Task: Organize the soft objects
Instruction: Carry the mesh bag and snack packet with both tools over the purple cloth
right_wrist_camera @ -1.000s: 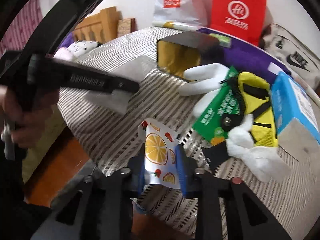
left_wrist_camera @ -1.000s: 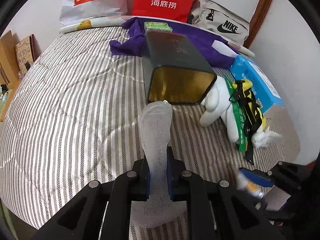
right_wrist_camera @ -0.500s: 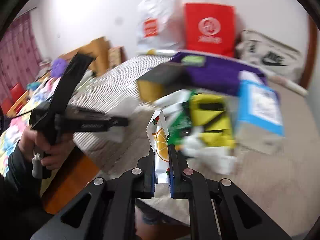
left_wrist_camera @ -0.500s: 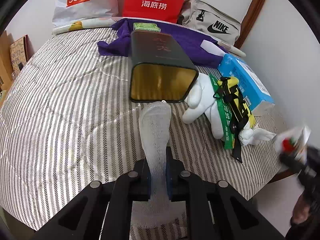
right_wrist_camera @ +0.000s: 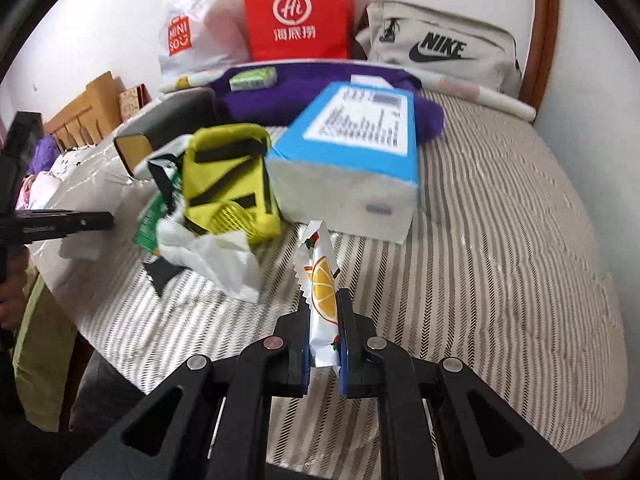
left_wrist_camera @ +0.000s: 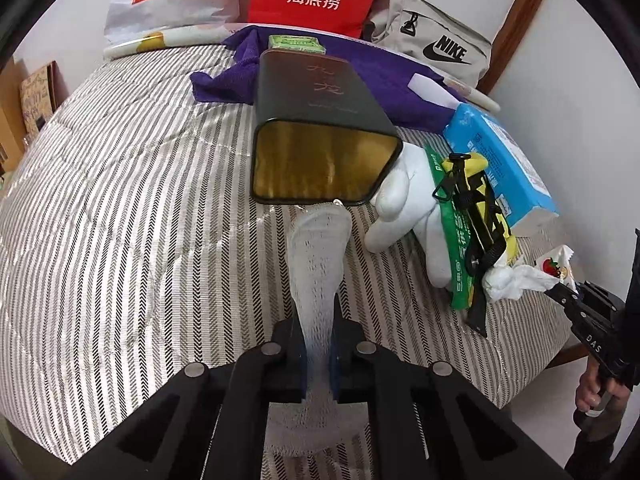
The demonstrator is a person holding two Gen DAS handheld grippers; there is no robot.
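Holding a white sock [left_wrist_camera: 318, 264] in your left gripper [left_wrist_camera: 318, 354], jaws clamped on it; its long axis points straight at the tin's [left_wrist_camera: 324, 160] open mouth, just ahead. Your right gripper [right_wrist_camera: 324, 344] pinches a snack packet [right_wrist_camera: 322, 292] over the bed [right_wrist_camera: 500, 260], farther off.

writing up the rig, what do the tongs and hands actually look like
Both the left tongs and right tongs are matte black angular frames with round silver rivets and blue inner pads. White lettering marks the side of each. The bare hand meets a dark sleeve. No cables show.
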